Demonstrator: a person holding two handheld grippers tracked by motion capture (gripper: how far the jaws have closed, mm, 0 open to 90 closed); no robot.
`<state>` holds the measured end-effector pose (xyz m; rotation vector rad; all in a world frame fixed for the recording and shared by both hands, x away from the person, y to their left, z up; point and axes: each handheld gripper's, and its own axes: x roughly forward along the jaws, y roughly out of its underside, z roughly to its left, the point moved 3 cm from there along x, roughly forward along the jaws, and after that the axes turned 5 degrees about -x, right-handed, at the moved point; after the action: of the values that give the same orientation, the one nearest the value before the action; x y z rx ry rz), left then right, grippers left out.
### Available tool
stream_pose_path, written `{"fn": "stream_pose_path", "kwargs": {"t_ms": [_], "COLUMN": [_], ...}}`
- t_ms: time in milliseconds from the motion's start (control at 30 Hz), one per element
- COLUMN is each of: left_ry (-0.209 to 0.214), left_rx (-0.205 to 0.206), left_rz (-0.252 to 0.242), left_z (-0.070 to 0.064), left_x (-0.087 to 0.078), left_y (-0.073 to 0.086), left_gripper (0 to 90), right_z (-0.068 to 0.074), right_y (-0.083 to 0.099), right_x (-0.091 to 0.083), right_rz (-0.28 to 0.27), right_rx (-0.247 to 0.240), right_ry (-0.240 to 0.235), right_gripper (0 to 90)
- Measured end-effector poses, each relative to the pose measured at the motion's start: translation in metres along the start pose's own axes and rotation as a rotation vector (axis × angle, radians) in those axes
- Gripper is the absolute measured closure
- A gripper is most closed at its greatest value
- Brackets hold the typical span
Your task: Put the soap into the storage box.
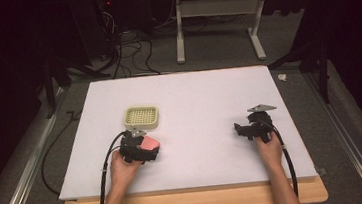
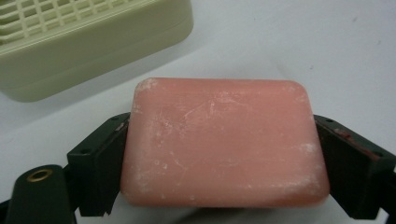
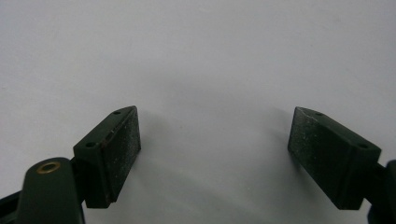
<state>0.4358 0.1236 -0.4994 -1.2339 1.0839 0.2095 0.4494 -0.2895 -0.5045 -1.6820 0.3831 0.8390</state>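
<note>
A pink bar of soap (image 2: 224, 142) sits between the two black jaws of my left gripper (image 2: 224, 163), which press on its two short sides. In the high view the soap (image 1: 150, 142) pokes out of the left gripper (image 1: 145, 146) just in front of a pale green soap dish (image 1: 142, 117) with a grid top. The same dish (image 2: 79, 51) fills the upper left of the left gripper view, a short gap from the soap. My right gripper (image 1: 244, 128) rests on the white board at the right, jaws wide apart (image 3: 215, 154) with nothing between them.
The white board (image 1: 193, 96) covers a wooden table (image 1: 194, 203). Cables lie on the floor behind, near a white table frame (image 1: 216, 23). A small white scrap (image 1: 282, 77) lies off the board's far right corner.
</note>
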Motion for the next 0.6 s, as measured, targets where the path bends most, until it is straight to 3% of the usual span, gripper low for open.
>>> {"fn": "stream_pose_path", "kwargs": {"t_ms": [133,600], "left_ry": [-0.004,-0.016], "left_rx": [0.001,-0.004], "left_rz": [0.006,-0.042], "left_z": [0.001,-0.004], "left_x": [-0.003,-0.022], "left_y": [0.0,-0.009], "left_gripper": [13.8,13.9], "right_z": [0.0,0.0], "right_y": [0.0,0.0], "right_x": [0.0,0.0], "right_rz": [0.0,-0.001], "right_rx": [-0.001,-0.002], "right_ry": [0.0,0.0], "right_gripper": [17.9,17.9]}}
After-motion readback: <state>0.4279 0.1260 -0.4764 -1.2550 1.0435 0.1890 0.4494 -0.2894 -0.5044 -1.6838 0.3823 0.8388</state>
